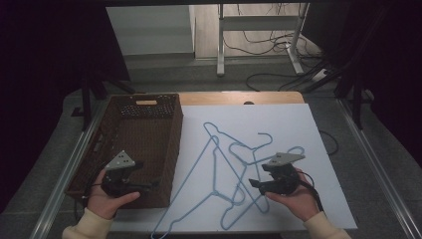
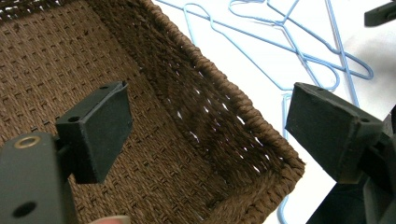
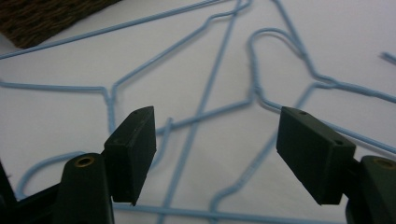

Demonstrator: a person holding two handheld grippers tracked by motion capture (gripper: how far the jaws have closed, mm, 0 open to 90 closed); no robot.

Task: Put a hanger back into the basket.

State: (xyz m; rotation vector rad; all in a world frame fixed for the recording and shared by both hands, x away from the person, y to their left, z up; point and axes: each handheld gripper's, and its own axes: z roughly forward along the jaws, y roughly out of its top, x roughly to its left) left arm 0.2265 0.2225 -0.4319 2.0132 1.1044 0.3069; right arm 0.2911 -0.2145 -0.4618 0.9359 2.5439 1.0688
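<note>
A tangle of light blue wire hangers (image 1: 226, 164) lies on the white board (image 1: 318, 129) that covers the tabletop, spread from the board's middle down to its near edge, their hooks and shoulders crossing one another. The right gripper (image 1: 255, 183) hovers just over the near right part of the tangle, held in the person's right hand (image 1: 293, 196) and pointing toward the left edge of the board; its jaws stand wide apart with nothing pinched, though crossed wires lie below the gap. The right gripper view (image 3: 215, 154) makes this plain: hanger wires (image 3: 205, 93), including a twisted neck and a hook, run beneath and between the two black pads (image 3: 133, 149) without touching either. That view also catches a corner of the wicker at its top left. Left of the hangers, along the board's left edge, sits a brown woven basket (image 1: 171, 149), long side just beside the wires. The left gripper (image 1: 149, 185) hangs over the basket's near right corner in the left hand (image 1: 104, 199), jaws spread and holding nothing. The left gripper view (image 2: 210, 135) looks down into the basket's inner weave (image 2: 56, 60) and over its braided rim (image 2: 243, 107), showing the hangers (image 2: 299, 51) just beyond the wall, and the tip of the right gripper (image 2: 380, 14) at the top right corner. The high view alone shows the basket's far handle slot (image 1: 146, 102) and the wooden tabletop edge (image 1: 234, 97) beyond the board.
</note>
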